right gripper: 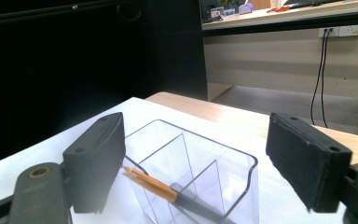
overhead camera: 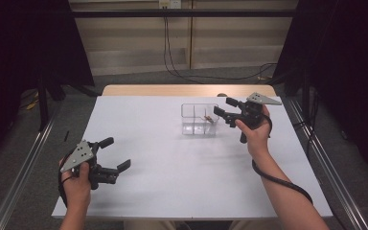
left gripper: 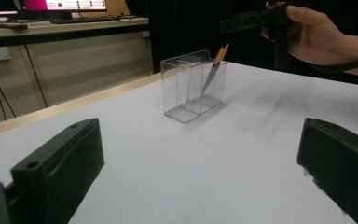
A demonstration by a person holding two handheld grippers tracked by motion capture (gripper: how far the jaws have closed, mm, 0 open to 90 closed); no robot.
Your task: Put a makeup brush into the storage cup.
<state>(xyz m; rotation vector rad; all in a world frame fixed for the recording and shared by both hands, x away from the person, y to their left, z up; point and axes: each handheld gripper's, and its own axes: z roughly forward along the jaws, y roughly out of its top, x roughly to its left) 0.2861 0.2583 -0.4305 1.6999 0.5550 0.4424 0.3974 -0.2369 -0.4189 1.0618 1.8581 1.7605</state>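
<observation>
Leaning in clear organizer [right gripper: 200, 172], orange-handled pen [right gripper: 154, 184] – just below right gripper [right gripper: 196, 163], jaws apart, empty.

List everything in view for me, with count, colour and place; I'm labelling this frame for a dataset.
Organiser: one, clear plastic with dividers, right of centre on the table.
Pen: one, orange top and grey lower part, leaning inside the organiser, top poking above the rim.
Table: one, white top with a wooden far edge.
Cables: several, black, on the floor and wall behind the table.
Left gripper: one, black, jaws open, near the table's left front corner.
Right gripper: one, black, jaws open, above the organiser's right end.
Hands: two, each holding a gripper.
</observation>
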